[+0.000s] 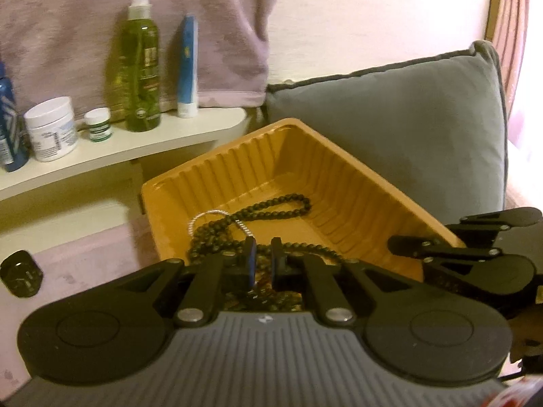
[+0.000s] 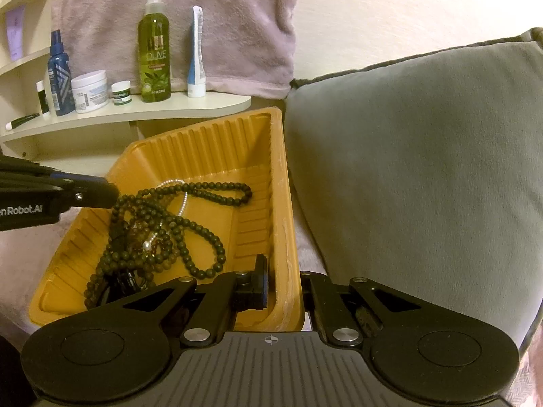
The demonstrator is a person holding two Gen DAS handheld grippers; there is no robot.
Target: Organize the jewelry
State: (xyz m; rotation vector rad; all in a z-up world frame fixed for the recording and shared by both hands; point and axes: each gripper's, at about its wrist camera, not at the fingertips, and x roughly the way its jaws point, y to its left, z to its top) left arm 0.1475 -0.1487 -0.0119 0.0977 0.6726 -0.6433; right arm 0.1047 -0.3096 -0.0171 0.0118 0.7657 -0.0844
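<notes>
An orange ribbed plastic tray [image 1: 339, 176] [image 2: 217, 149] lies on a pink cover beside a grey cushion. Inside it sit dark bead necklaces [image 1: 271, 207] [image 2: 203, 230] tangled with a thin pearl strand [image 1: 207, 215] [image 2: 185, 200]. My left gripper [image 1: 264, 259] [image 2: 113, 193] reaches in over the tray's left side. Its jaws are nearly together on a strand of dark beads that hangs from the tip into the pile. My right gripper [image 2: 283, 288] [image 1: 395, 246] is shut on the tray's right wall, one finger inside and one outside.
The grey cushion [image 2: 424, 169] presses against the tray's right side. A cream shelf [image 2: 135, 115] behind holds a green spray bottle [image 2: 154, 54], a white jar [image 2: 90, 91], a blue-and-white tube [image 2: 197, 57] and other bottles. A small dark object [image 1: 20, 273] lies left of the tray.
</notes>
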